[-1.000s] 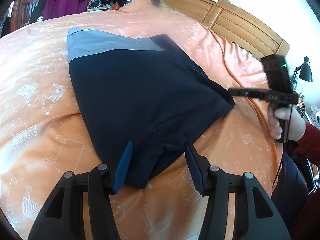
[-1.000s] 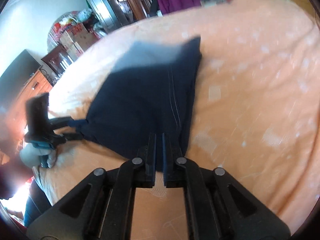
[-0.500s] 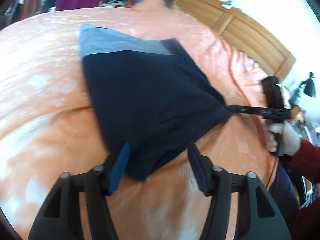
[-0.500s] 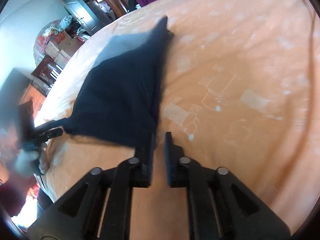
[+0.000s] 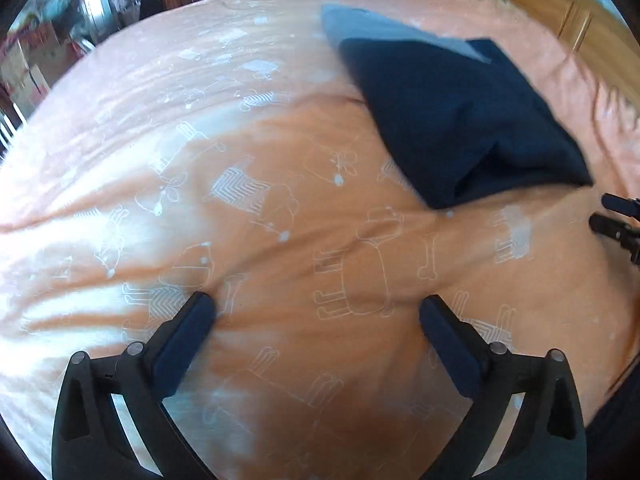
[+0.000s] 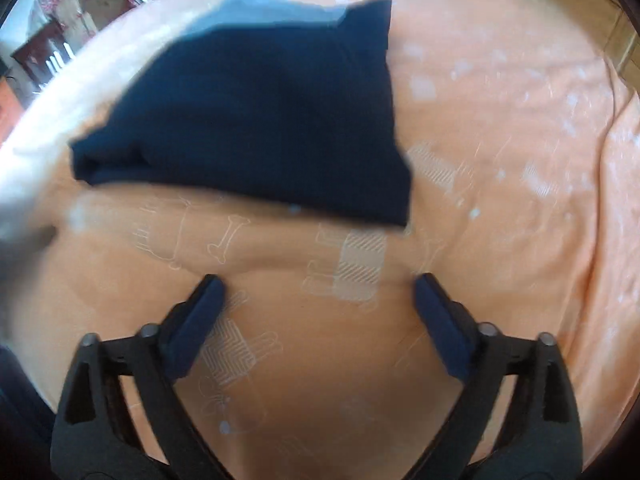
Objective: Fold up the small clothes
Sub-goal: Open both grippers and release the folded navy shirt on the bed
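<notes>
A small navy garment [image 5: 456, 120] with a grey band [image 5: 384, 30] at its far end lies folded on the orange bedspread [image 5: 240, 200]. In the right wrist view the navy garment [image 6: 264, 120] fills the upper middle, its near edge a short way ahead of the fingertips. My left gripper [image 5: 318, 310] is open over bare bedspread, left of and nearer than the garment. My right gripper [image 6: 318, 288] is open too, holding nothing. The tips of the right gripper [image 5: 616, 220] show at the right edge of the left wrist view, just off the garment's near right corner.
The bedspread [image 6: 500, 160] has white animal outlines and soft creases. A wooden headboard [image 5: 560, 4] runs along the far right. Cluttered furniture, boxes [image 5: 24, 64] and hanging clothes stand beyond the bed's far side.
The right gripper let go of the garment's corner and opened wide. Both grippers drew back from the garment, the left one swinging left, and the cloth now lies flat and free.
</notes>
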{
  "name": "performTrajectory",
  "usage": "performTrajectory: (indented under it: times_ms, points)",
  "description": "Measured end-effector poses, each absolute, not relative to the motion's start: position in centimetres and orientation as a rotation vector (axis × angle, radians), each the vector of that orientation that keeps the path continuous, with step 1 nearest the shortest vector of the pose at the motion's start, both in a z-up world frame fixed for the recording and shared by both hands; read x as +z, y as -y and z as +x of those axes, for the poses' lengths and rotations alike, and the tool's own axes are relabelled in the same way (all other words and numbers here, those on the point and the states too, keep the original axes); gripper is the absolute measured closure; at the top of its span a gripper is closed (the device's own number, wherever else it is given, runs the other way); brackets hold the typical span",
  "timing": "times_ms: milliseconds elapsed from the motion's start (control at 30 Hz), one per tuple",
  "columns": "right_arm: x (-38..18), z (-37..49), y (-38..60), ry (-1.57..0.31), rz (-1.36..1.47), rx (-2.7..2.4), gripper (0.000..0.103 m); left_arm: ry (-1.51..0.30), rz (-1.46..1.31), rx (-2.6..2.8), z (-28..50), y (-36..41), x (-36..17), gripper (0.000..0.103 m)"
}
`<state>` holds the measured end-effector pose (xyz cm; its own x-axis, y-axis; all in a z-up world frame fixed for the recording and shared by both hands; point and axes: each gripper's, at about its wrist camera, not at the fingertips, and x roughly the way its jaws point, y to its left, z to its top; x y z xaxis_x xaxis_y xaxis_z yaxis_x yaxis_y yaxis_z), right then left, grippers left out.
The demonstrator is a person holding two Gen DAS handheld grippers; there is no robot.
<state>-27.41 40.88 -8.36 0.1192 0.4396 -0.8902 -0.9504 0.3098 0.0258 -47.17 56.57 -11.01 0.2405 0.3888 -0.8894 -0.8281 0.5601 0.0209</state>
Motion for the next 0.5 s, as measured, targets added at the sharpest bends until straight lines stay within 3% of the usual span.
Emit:
performTrajectory:
  times_ms: [500]
  points:
    - [-8.9,-25.8,-43.6,-1.088,-0.625,0.974,0.000,-0.940,-0.526,1.002,-45.3,-57.6,-11.6,0.000]
